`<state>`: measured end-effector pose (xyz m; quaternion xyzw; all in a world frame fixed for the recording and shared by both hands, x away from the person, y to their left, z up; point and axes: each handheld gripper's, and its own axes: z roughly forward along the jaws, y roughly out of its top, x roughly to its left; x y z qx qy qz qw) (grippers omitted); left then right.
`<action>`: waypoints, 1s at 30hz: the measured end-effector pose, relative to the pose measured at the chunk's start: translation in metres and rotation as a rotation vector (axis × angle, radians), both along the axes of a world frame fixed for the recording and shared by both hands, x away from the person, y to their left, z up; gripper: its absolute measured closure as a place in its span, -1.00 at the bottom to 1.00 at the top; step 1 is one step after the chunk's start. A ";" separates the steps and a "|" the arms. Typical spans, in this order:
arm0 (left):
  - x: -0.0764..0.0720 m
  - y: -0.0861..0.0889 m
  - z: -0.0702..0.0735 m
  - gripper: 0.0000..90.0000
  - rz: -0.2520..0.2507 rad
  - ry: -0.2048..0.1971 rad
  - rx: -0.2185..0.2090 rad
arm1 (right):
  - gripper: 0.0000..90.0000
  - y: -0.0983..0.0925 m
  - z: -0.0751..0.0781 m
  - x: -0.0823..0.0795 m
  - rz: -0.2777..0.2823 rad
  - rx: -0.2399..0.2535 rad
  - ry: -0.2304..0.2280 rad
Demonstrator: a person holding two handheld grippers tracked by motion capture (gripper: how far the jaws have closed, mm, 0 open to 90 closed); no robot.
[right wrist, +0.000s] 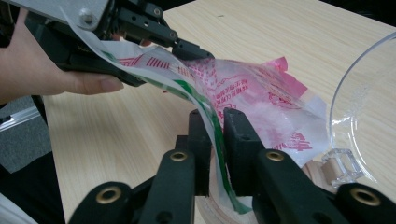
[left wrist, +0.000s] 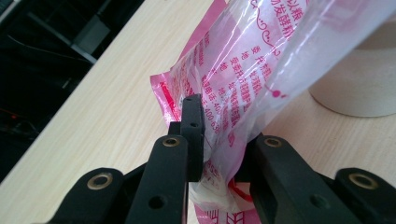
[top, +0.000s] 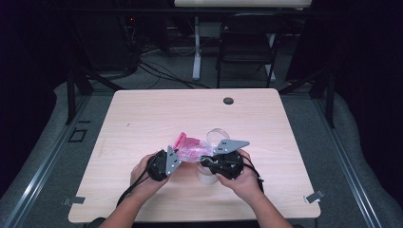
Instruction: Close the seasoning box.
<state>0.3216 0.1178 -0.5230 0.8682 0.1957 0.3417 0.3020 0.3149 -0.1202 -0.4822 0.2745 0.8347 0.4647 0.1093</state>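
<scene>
Two grippers share one load. Your left gripper (top: 177,158) is clamped on one end of the pink-printed plastic bag (top: 191,148), jaws narrow with the film bunched between the pads, as the left gripper view shows (left wrist: 219,154). Your right gripper (top: 211,156) has the bag's clear, green-striped edge (right wrist: 215,135) standing between its jaws; they sit close on either side, but the right gripper view does not settle whether the pads press the film, so treat that grip as uncertain.

Bag's position: stretched between the two grippers above the table (top: 142,118), long axis running roughly left to right in the high view, slanting up and away from your left gripper toward the jar.

Just beyond and under the right-hand end stands a pale round jar (left wrist: 359,88), with its clear hinged lid (right wrist: 359,116) tipped open beside the bag. Right hand is the nearer one to the jar mouth; the bag's free end lies on that side, so the coming move likely turns on the right.

Farther off: bare tabletop, then a chair (top: 247,42) past the far edge.
</scene>
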 end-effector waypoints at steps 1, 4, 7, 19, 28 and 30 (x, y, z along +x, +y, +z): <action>0.001 0.000 -0.001 0.78 -0.001 0.009 -0.002 | 0.72 0.000 0.000 0.000 -0.002 0.006 0.000; 0.003 0.002 -0.003 0.78 -0.002 0.036 -0.021 | 0.58 -0.001 0.001 0.001 0.000 0.023 0.000; 0.005 0.003 -0.005 0.78 0.000 0.063 -0.039 | 0.39 -0.001 0.001 0.001 -0.008 0.053 -0.003; 0.020 0.014 -0.013 0.80 0.021 0.206 -0.164 | 0.03 -0.007 0.004 0.004 -0.050 0.118 -0.030; 0.028 0.029 -0.010 0.84 0.053 0.246 -0.267 | 0.02 -0.014 0.009 0.005 -0.073 0.158 -0.041; 0.029 0.033 -0.009 0.85 0.066 0.250 -0.285 | 0.01 -0.015 0.009 0.006 -0.074 0.160 -0.041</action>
